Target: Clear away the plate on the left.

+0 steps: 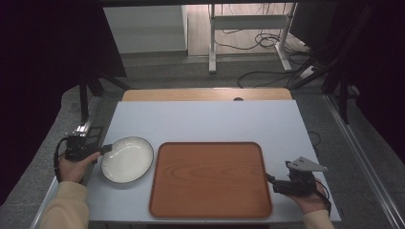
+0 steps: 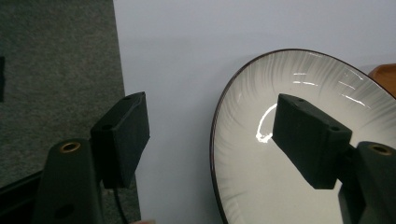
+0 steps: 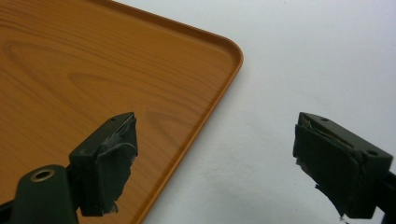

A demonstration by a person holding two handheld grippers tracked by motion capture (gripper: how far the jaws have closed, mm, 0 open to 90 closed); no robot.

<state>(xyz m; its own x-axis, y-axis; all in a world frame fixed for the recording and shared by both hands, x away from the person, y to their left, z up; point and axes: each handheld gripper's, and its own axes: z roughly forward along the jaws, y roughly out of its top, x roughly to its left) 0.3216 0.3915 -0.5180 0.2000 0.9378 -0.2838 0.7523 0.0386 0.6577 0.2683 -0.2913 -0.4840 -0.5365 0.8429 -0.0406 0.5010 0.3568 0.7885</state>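
The round white ceramic plate with a dark rim (image 1: 127,159) lies flat on the pale table (image 1: 200,121), just left of the wooden rectangular tray (image 1: 210,179), their edges nearly touching. Being round, it has no long axis and points nowhere; it sits face up. My left gripper (image 1: 106,149) is the nearer one: its jaws stand wide apart and straddle the plate's left rim, one over the bowl of the plate (image 2: 280,154), the other outside above the table, gripping nothing yet. I judge the plate is meant for the tray, so the move runs rightward. My right gripper (image 1: 271,180) hovers at the tray's (image 3: 116,84) right edge, jaws spread wide and empty, one over the wood, one over the table.
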